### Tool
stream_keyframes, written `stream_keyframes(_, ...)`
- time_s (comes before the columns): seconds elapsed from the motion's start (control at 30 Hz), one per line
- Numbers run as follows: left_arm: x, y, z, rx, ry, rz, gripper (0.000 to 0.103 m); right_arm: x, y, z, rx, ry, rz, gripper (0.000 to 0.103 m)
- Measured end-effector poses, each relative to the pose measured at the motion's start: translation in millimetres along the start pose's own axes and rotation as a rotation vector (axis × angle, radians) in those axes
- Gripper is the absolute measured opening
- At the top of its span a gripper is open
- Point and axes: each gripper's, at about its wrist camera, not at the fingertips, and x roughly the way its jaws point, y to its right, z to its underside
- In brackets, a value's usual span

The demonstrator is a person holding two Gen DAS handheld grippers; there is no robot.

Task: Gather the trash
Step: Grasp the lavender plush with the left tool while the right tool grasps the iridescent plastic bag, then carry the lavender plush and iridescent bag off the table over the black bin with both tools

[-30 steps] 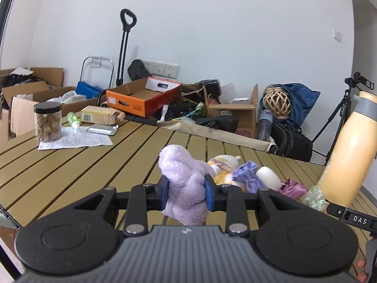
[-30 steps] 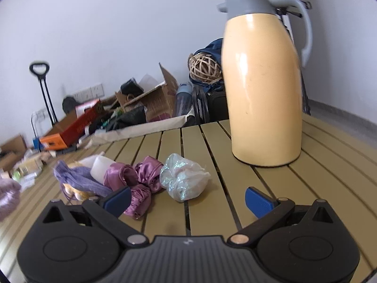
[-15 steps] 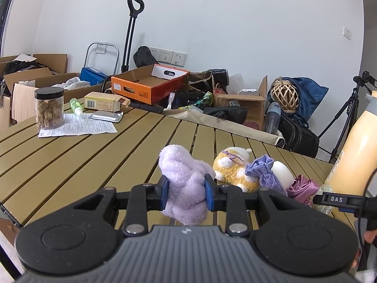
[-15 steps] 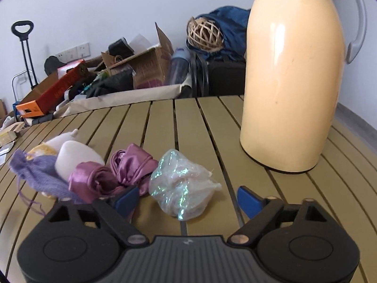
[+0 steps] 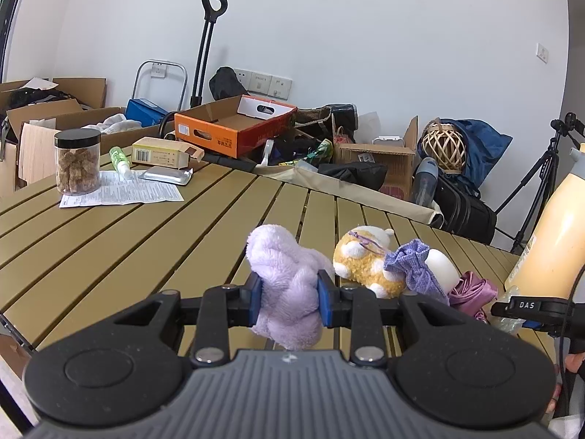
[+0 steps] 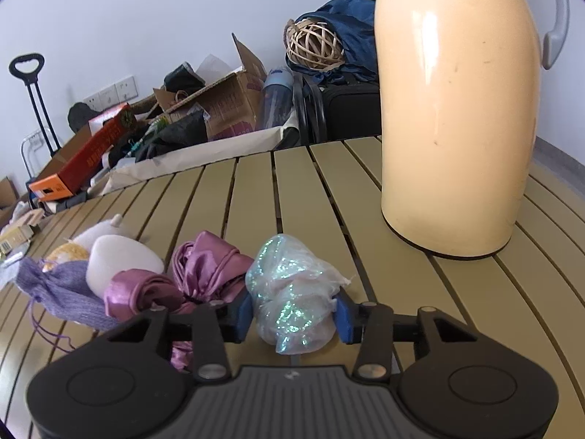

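Observation:
My left gripper (image 5: pixel 289 301) is shut on a fluffy lilac cloth (image 5: pixel 283 285) and holds it above the slatted table (image 5: pixel 146 241). My right gripper (image 6: pixel 294 316) has its blue pads against both sides of a crumpled iridescent plastic wrapper (image 6: pixel 292 292) that lies on the table (image 6: pixel 256 190). To its left lie a shiny pink fabric bundle (image 6: pixel 193 281), a white rounded object (image 6: pixel 120 261), a purple knit pouch (image 6: pixel 58 289) and a yellow-white plush toy (image 5: pixel 365 259). The right gripper's edge shows in the left wrist view (image 5: pixel 530 309).
A tall cream thermos jug (image 6: pixel 457 117) stands just right of the wrapper. At the table's far left are a jar (image 5: pixel 77 162), a paper sheet (image 5: pixel 120 192), a foil pack (image 5: pixel 166 175) and a small box (image 5: pixel 161 152). Boxes and bags lie on the floor beyond.
My right gripper moved forward to the iridescent wrapper and closed its pads onto it. My left gripper drew back slightly, still holding the lilac cloth.

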Motion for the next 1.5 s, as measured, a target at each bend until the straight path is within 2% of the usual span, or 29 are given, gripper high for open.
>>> stream_keyframes(0.47, -11.7, 5.7, 2.3, 0.005, -0.002, 0.043, 0.03, -53.6, 0.7, 19.8, 0.003, 0.062, -0.043, 0.042)
stream_keyframes(0.83, -42.1, 8.0, 11.0, 0.033, 0.012, 0.074, 0.03, -119.8, -7.0, 48.3, -0.028, 0.114, -0.109, 0.042)
stream_keyframes(1.17, -79.8, 10.1, 40.5, 0.032, -0.022, 0.125, 0.03, -172.4, -23.2, 86.0, -0.081, 0.116, -0.165, 0.042)
stream_keyframes(1.5, -118.3, 19.2, 69.0, 0.086, -0.062, 0.162, 0.03, -215.1, -37.2, 122.5, -0.128, 0.084, -0.215, 0.042)
